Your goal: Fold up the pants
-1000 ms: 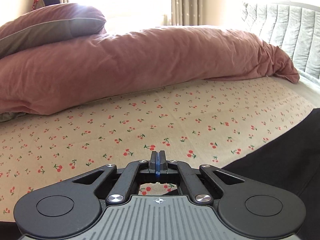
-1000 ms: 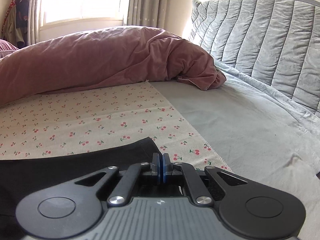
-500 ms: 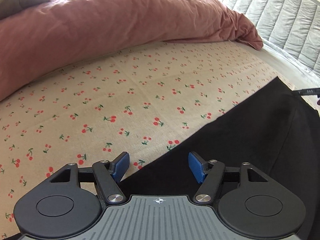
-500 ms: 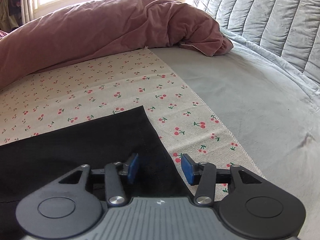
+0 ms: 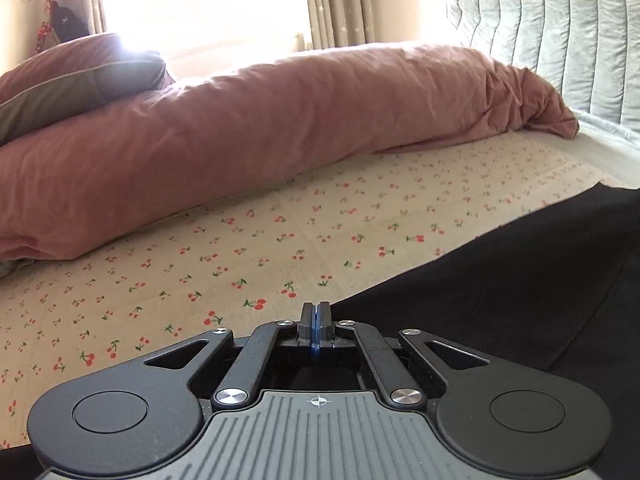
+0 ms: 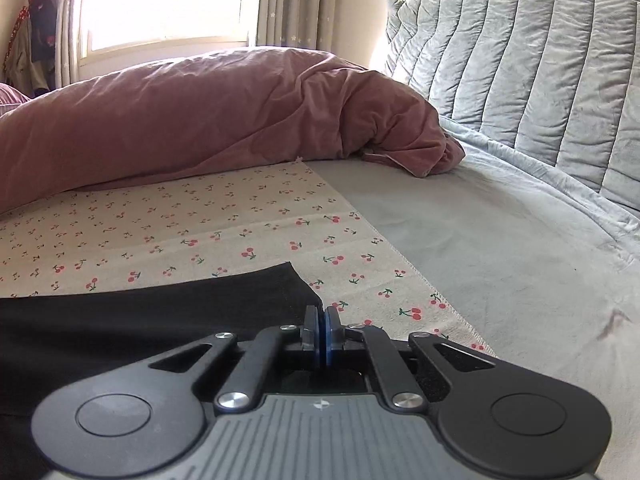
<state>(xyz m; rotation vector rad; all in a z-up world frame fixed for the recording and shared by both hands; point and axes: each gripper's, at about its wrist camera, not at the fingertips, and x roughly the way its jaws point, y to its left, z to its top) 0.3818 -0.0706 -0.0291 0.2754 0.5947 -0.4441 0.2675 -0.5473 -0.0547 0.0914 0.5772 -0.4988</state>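
Black pants [image 5: 520, 292] lie on a cherry-print sheet [image 5: 280, 240]. In the left wrist view they fill the right and lower side. My left gripper [image 5: 316, 316] is shut, its blue pads pressed together at the pants' near edge; whether cloth is pinched between them I cannot tell. In the right wrist view the pants [image 6: 140, 328] spread to the left, with a corner near the fingers. My right gripper [image 6: 323, 318] is shut beside that corner; a thin gap shows between the pads, and any cloth in it is hidden.
A rolled pink duvet [image 5: 260, 128] lies across the far side of the bed, with a pink and grey pillow [image 5: 72, 84] at the left. A grey sheet [image 6: 500, 260] and grey quilted headboard [image 6: 540, 72] are on the right. A bright window [image 6: 160, 0] is behind.
Half a second ago both grippers were open and tilted down over the pants' edge. Now both are shut and the views have levelled up towards the duvet.
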